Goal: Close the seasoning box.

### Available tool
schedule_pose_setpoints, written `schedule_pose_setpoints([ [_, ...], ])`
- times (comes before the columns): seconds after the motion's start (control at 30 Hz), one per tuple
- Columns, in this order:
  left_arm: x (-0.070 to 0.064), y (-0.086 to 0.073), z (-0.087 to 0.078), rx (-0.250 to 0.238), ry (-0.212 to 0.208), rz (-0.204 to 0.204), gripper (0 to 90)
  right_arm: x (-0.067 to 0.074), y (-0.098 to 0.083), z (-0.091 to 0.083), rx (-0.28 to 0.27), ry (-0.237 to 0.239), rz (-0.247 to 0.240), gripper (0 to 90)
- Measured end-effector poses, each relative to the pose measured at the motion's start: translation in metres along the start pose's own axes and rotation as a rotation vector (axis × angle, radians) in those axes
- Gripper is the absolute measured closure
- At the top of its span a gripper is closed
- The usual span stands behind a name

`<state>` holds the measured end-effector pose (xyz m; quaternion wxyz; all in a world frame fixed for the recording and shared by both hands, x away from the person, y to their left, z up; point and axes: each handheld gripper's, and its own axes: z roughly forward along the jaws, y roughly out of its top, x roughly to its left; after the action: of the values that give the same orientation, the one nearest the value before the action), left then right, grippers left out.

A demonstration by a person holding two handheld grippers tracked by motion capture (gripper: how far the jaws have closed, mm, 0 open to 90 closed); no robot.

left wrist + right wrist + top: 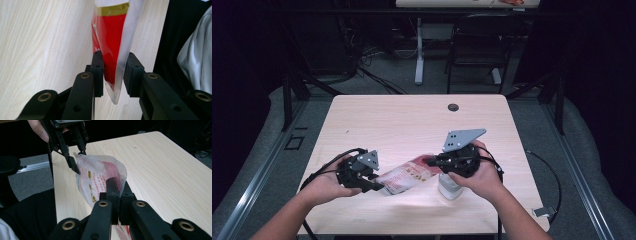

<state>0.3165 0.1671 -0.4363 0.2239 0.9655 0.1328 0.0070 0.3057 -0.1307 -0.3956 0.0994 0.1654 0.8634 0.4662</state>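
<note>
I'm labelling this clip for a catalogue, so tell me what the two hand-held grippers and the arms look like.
Both are black. The left hand-held gripper and the right hand-held gripper each carry a grey three-cornered plate with small holes on top, and a black cable trails from each. Their jaws are flat black bars with brass-coloured rivets and square black pads. The forearms are bare, no sleeves showing.

Two black tongs are being seen, the left tongs (371,184) and the right tongs (430,161), each being topped by a grey three-cornered plate dotted with small holes. Black cables are being trailed in loops from both bodies. In the gripper views, flat black linkage arms are being shown, pinned with brass-coloured rivets, and square black pads (98,70) are being fastened with small dark screws. Forearms are being left bare; dark clothing is being worn.
</note>
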Motion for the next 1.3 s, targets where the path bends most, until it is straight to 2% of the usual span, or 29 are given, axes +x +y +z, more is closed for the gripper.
schedule_pose_setpoints([
  [0.17, 0.0, 0.003, -0.001, 0.014, -0.005, -0.004, 73.3, -0.002, -0.006, -0.001, -0.016, -0.002, 0.014, 89.7],
  [0.67, 0.001, 0.013, -0.006, 0.065, 0.014, -0.002, 73.9, -0.008, -0.023, 0.0, -0.071, -0.002, 0.045, 89.6],
  [0.9, 0.001, 0.019, -0.01, 0.083, 0.017, -0.001, 74.2, -0.008, -0.027, -0.003, -0.093, -0.019, 0.045, 89.6],
  [1.3, 0.001, 0.026, -0.016, 0.084, 0.02, 0.009, 74.9, -0.011, -0.039, -0.007, -0.16, -0.015, 0.087, 89.7],
])
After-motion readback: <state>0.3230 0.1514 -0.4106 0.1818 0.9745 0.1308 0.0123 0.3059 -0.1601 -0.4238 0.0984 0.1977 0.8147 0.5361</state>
